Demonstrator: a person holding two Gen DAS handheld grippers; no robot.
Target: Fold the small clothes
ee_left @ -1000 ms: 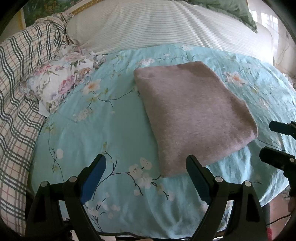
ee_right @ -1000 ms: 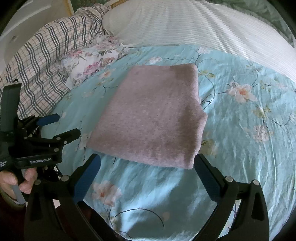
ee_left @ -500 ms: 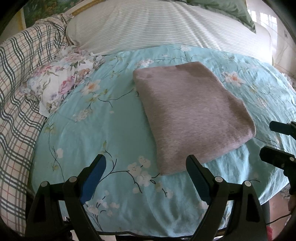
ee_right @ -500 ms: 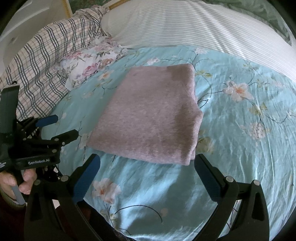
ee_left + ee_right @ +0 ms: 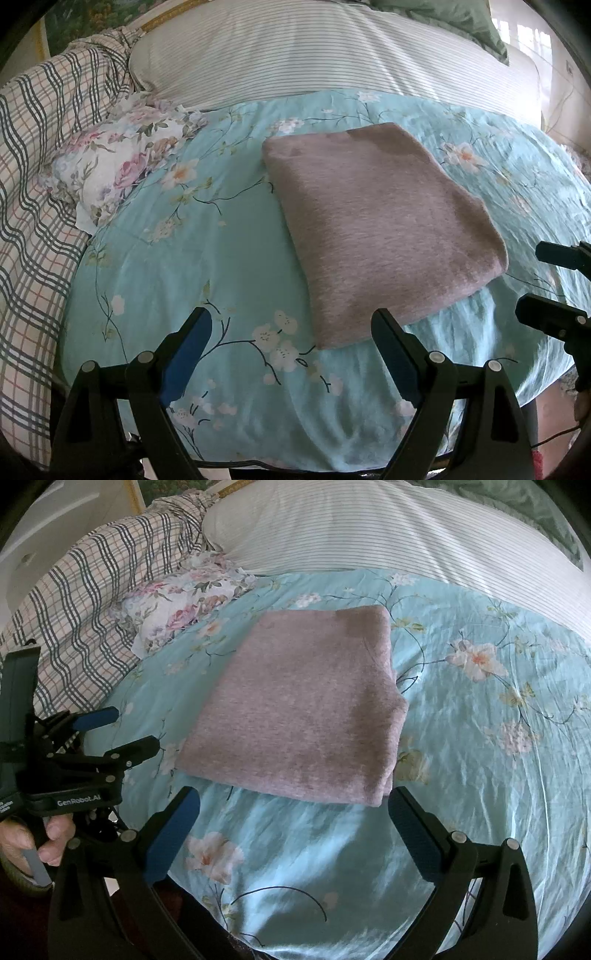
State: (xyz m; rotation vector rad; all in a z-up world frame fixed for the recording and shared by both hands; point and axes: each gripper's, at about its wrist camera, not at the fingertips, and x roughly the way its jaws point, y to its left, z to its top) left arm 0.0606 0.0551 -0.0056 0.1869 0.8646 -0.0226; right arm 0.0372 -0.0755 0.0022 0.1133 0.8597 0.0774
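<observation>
A mauve-grey garment (image 5: 376,229) lies folded into a neat rectangle on the turquoise floral bedsheet (image 5: 177,280); it also shows in the right wrist view (image 5: 299,709). My left gripper (image 5: 291,325) is open and empty, hovering near the garment's near left corner. My right gripper (image 5: 293,805) is open and empty, just short of the garment's near edge. The right gripper also shows at the right edge of the left wrist view (image 5: 554,284), and the left gripper (image 5: 122,734) shows at the left of the right wrist view, held by a hand.
A crumpled white floral cloth (image 5: 110,162) lies at the left, beside a plaid blanket (image 5: 33,184). A striped pillow (image 5: 314,51) runs along the back. The bed's front edge (image 5: 332,465) is just below the grippers.
Both grippers have drawn back slightly from the folded garment, so it sits a little farther away. Both stay open. The garment has not moved.
</observation>
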